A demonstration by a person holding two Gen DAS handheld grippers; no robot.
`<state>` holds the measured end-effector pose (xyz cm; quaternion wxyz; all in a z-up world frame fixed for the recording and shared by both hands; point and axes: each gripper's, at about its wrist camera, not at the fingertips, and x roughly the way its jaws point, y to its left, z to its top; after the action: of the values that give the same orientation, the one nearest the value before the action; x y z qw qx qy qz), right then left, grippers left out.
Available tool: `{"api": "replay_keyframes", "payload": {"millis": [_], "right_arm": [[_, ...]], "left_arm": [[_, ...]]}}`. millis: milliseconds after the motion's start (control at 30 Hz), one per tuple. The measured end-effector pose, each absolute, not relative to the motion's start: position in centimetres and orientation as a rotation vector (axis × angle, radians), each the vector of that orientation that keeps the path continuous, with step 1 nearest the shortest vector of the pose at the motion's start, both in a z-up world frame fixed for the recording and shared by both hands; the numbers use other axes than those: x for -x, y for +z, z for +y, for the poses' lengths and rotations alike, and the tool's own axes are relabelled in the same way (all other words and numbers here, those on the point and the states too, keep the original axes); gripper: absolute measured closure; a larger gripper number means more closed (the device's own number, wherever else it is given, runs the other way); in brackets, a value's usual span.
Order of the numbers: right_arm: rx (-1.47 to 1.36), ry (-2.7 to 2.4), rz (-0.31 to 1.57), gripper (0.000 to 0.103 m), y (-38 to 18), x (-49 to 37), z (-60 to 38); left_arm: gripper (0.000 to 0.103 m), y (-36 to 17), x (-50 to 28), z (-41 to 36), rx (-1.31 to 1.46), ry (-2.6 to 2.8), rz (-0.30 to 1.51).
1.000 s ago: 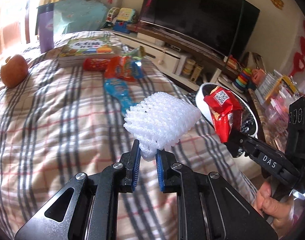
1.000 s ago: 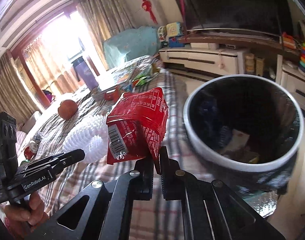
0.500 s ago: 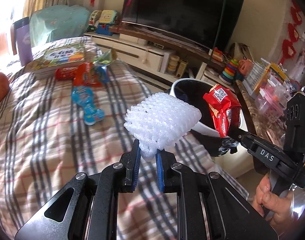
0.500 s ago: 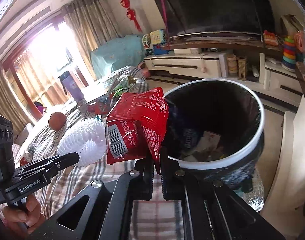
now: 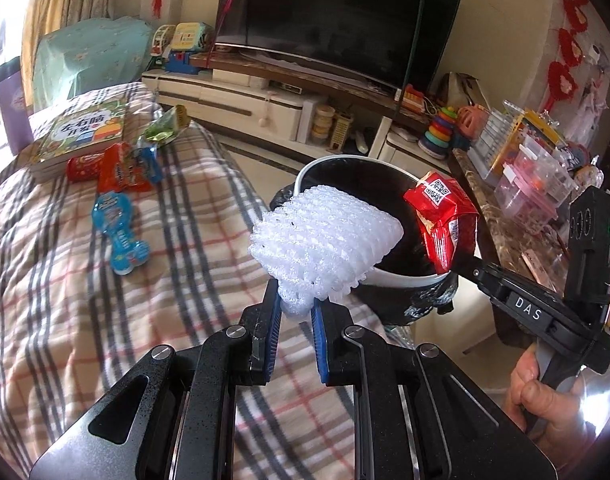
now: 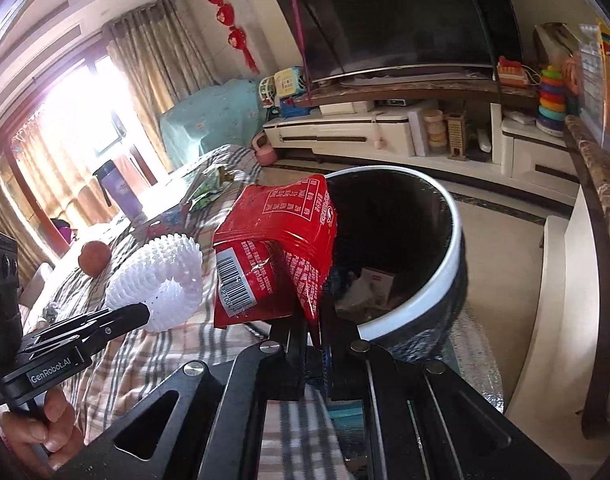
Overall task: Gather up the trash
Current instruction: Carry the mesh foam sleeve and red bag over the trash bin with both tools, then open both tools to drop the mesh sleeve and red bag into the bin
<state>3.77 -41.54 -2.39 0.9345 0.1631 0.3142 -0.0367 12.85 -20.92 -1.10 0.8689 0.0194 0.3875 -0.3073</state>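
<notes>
Carrying both bits of trash over, the left gripper stays pinched on the white foam net and the right gripper stays clamped on the red snack bag, and compared to a second ago both have swung off the plaid blanket so they now hang right at the near rim of the bin. Looks like all that's left for these two is a bit more reach and a drop, while further back on the blanket the blue wrapper and the red and green packets by the book are still waiting.
</notes>
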Motion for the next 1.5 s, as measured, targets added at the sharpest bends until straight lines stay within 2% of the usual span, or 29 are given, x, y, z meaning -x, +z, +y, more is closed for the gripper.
{"api": "replay_keyframes", "payload": {"millis": [1500], "right_arm": [[-0.299, -0.142, 0.700, 0.098, -2.1, -6.2, -45.3]], "left_arm": [[0.089, -1.4, -15.7, -28.7, -0.117, -0.689, 0.833]]}}
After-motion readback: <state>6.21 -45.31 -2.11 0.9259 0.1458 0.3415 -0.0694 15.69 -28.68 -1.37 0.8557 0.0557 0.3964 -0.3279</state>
